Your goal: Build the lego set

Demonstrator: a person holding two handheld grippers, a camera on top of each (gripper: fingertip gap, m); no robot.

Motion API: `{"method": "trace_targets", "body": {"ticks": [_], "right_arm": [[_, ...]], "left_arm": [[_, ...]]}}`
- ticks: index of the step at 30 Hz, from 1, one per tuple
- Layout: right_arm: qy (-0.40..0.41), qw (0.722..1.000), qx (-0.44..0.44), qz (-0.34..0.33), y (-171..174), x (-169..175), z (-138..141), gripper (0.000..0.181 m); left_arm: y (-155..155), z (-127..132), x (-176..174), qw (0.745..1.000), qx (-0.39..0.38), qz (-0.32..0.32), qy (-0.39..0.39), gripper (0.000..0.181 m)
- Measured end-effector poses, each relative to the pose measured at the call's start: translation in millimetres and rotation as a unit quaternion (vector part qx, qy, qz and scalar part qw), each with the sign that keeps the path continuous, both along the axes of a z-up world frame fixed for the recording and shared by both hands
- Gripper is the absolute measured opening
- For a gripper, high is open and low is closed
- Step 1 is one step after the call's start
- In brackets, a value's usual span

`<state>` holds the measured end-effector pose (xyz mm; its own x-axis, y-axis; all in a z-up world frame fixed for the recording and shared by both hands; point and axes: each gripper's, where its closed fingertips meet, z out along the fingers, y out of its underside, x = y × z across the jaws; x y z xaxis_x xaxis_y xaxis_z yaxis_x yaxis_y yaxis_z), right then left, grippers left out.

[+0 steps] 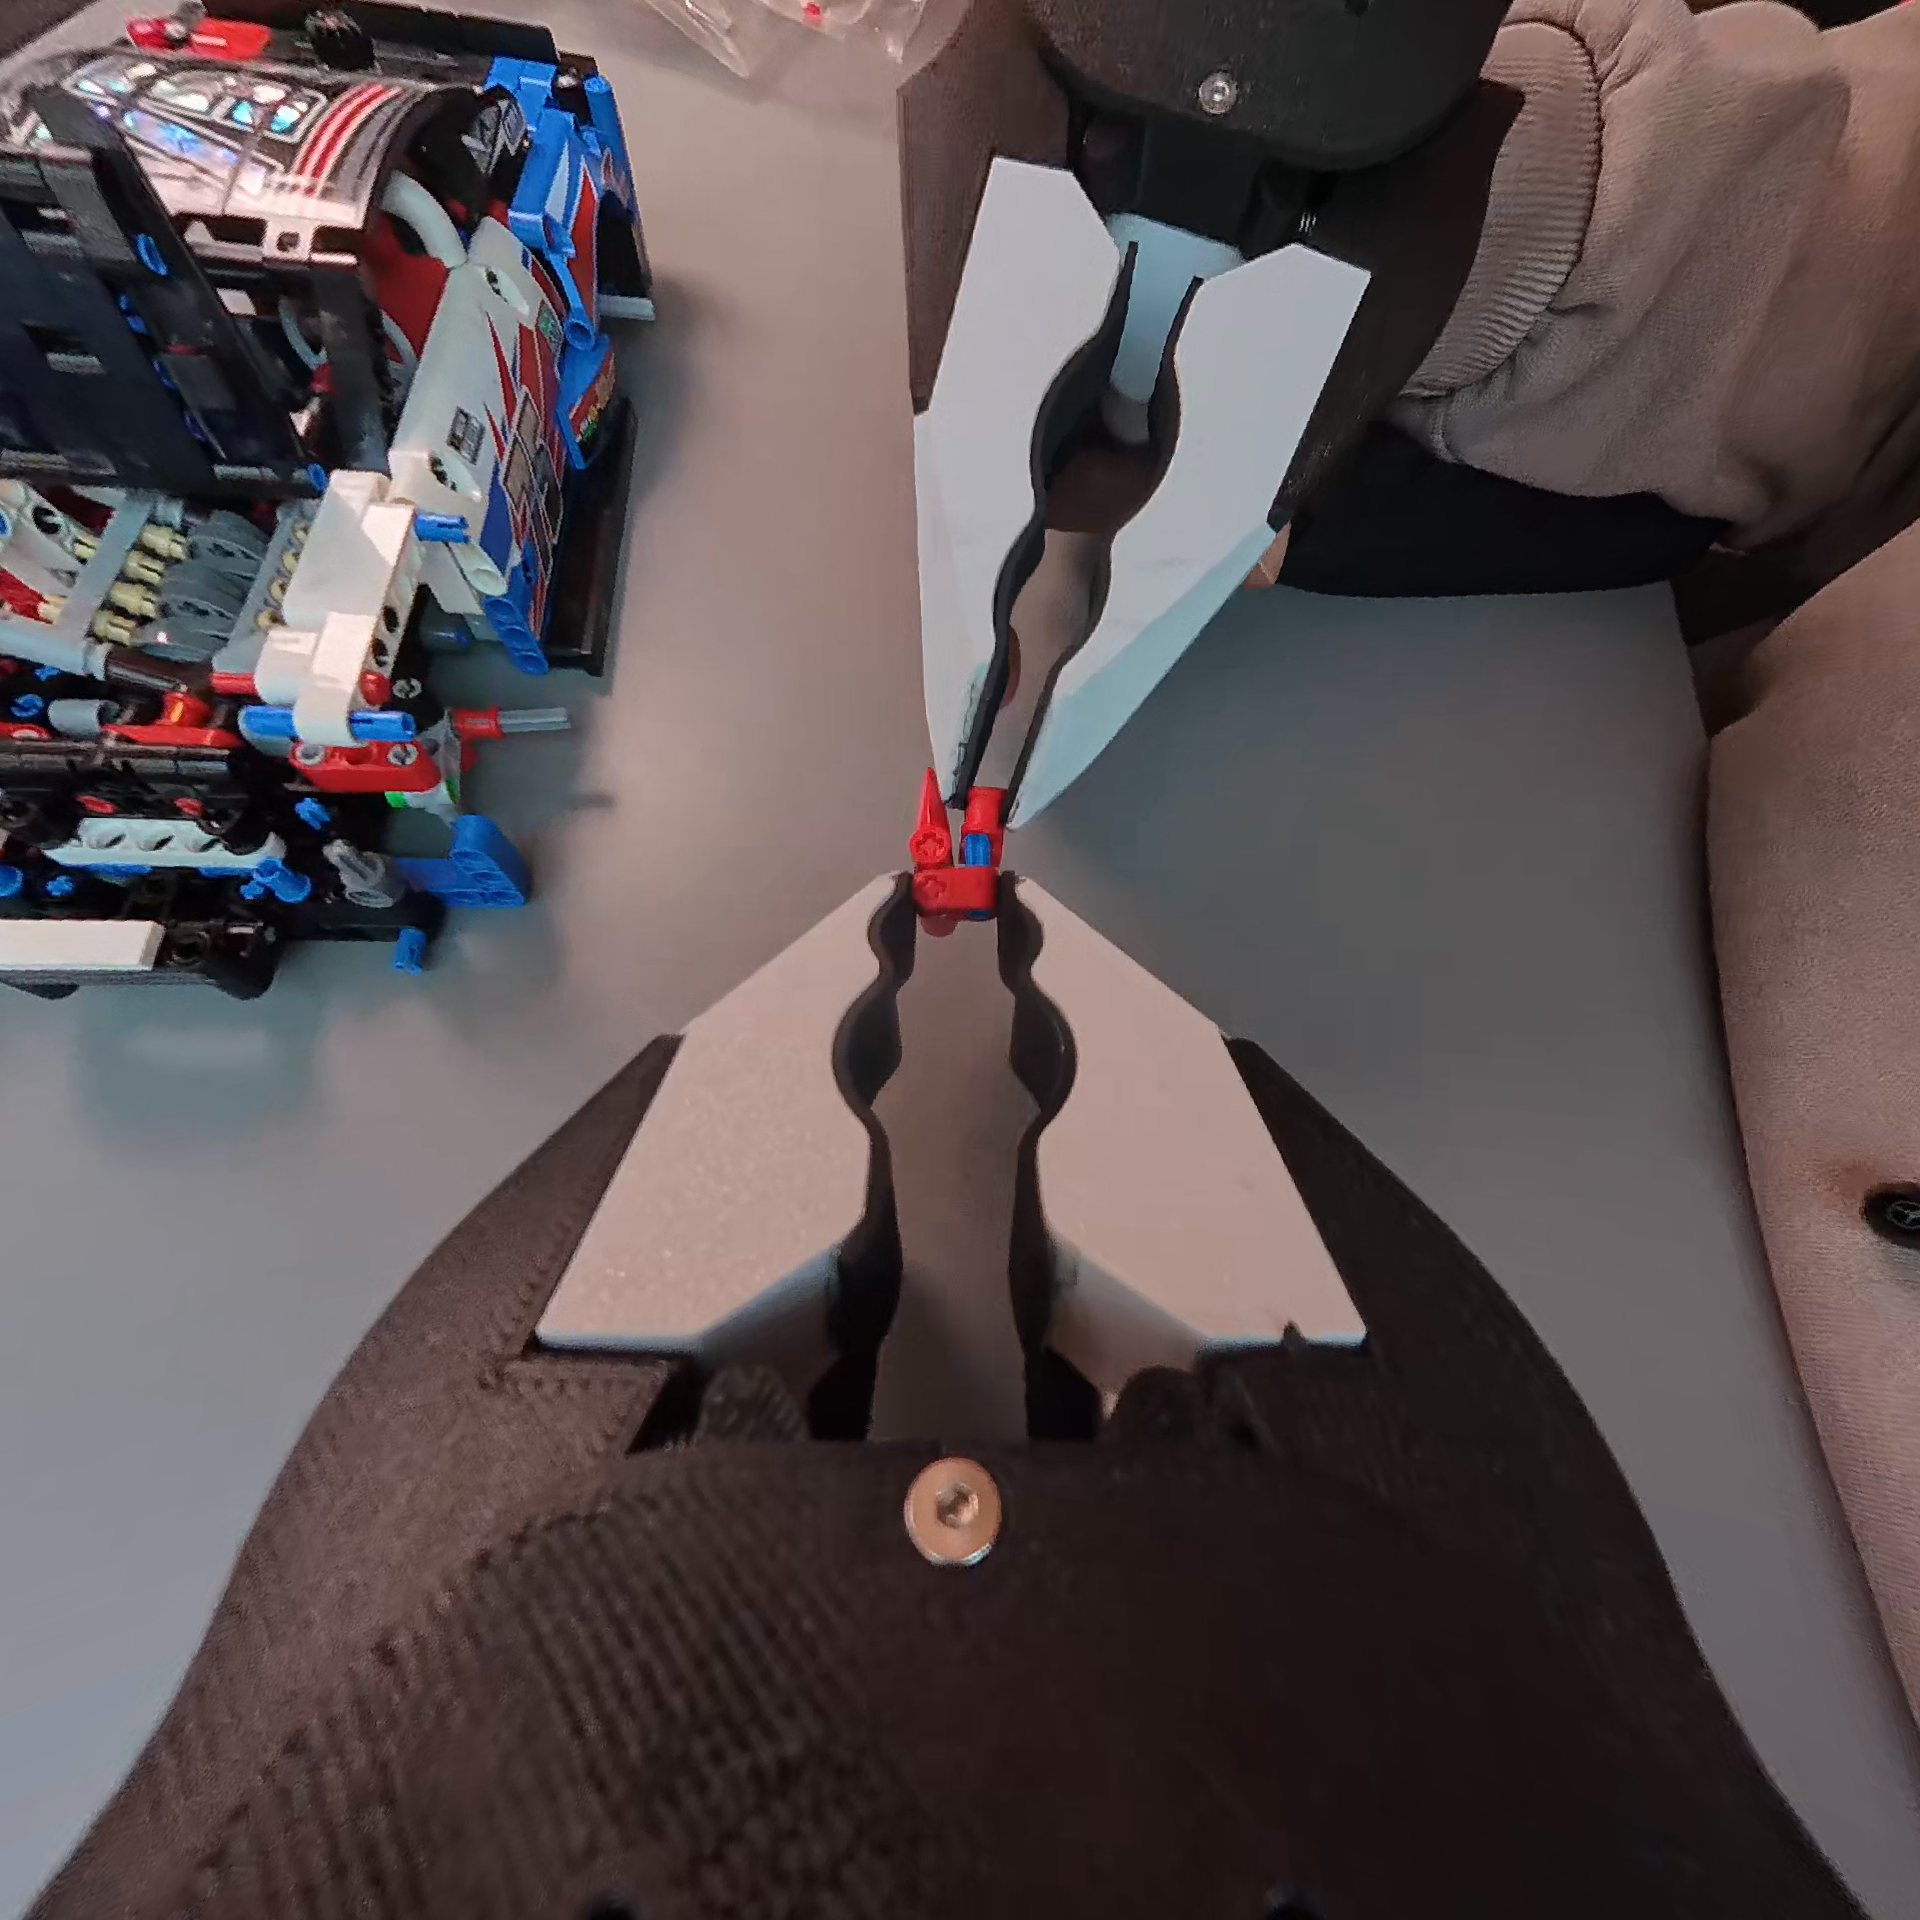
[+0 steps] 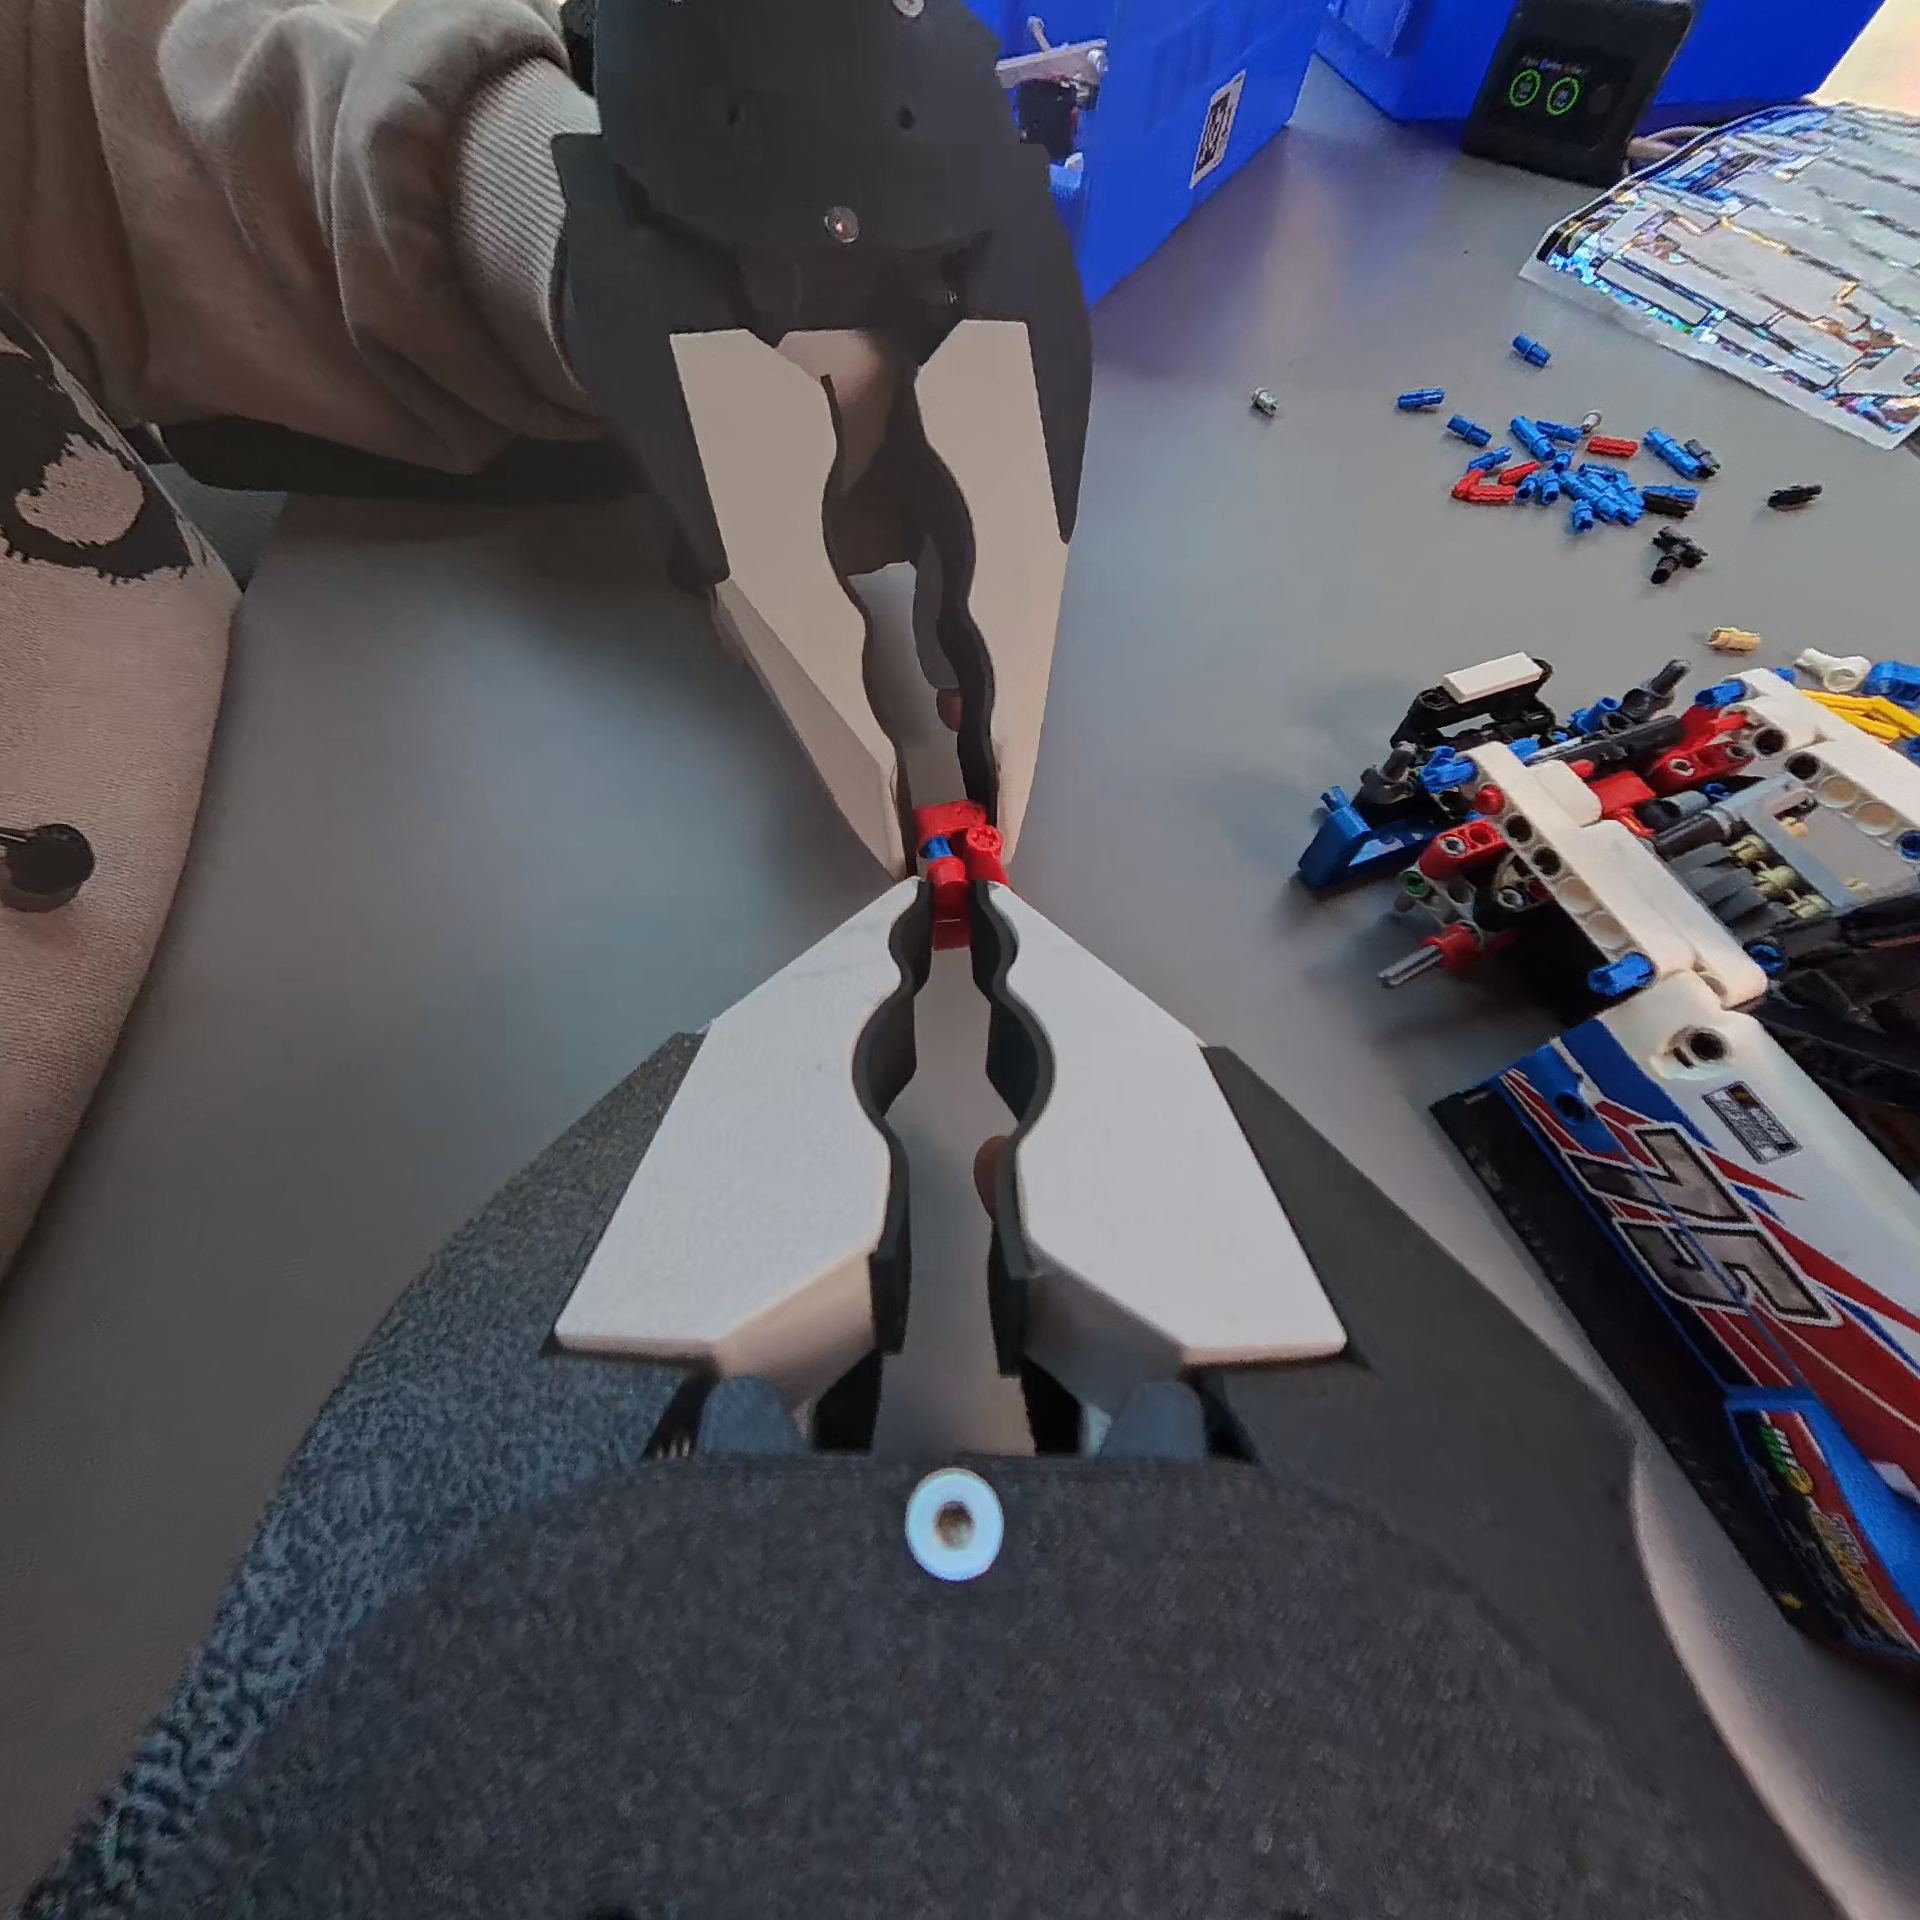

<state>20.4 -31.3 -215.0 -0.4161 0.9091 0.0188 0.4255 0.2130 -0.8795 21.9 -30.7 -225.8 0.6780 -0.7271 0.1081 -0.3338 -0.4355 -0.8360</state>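
My left gripper (image 1: 954, 883): clamps red-and-blue connector cluster (image 1: 958, 854).
My right gripper (image 2: 948, 883): pinches it oppositely.
Right view only: loose pins (image 2: 1579, 478), sticker sheet (image 2: 1756, 260).
Left view only: car's windscreen (image 1: 197, 114).

A grey table (image 1: 1351, 935) fills both views under the claws, matte, with soft shadows and a pale sheen toward the far side. In the right wrist view, blue bins (image 2: 1195, 125) stand at the table's far edge, up and right of the claw, beside a small black device (image 2: 1579, 88) with a lit screen. A glossy printed sheet (image 2: 1745, 249) lies far right of the claw, catching bright light.
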Motion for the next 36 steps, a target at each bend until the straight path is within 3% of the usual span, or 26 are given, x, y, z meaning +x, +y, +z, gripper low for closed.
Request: {"method": "trace_targets", "body": {"ticks": [1, 10, 20, 25, 32, 36], "right_arm": [[0.002, 1.0, 0.014, 0.003, -1, 0, -1, 0.005], [0.034, 0.999, 0.011, 0.027, -8, 2, 9, 0.005], [0.079, 0.994, -0.065, 0.028, -10, 4, 40, 0.005], [0.079, 0.991, -0.112, 0.007, -4, 3, 50, 0.005], [0.104, 0.985, -0.136, -0.005, -1, 0, 59, 0.005], [0.117, 0.979, -0.165, -0.009, 0, -1, 66, 0.005]], "left_arm": [[-1, -1, 0, 1.0, -0.011, 0.0, -0.009, 0.014], [-11, 8, 7, 0.977, -0.13, -0.014, -0.167, 0.014], [-13, 40, 13, 0.898, -0.224, -0.031, -0.376, 0.013], [-6, 55, 6, 0.874, -0.208, -0.018, -0.438, 0.013], [-6, 64, 4, 0.888, -0.167, -0.022, -0.428, 0.014], [-6, 70, 3, 0.882, -0.164, -0.024, -0.442, 0.014]]}}
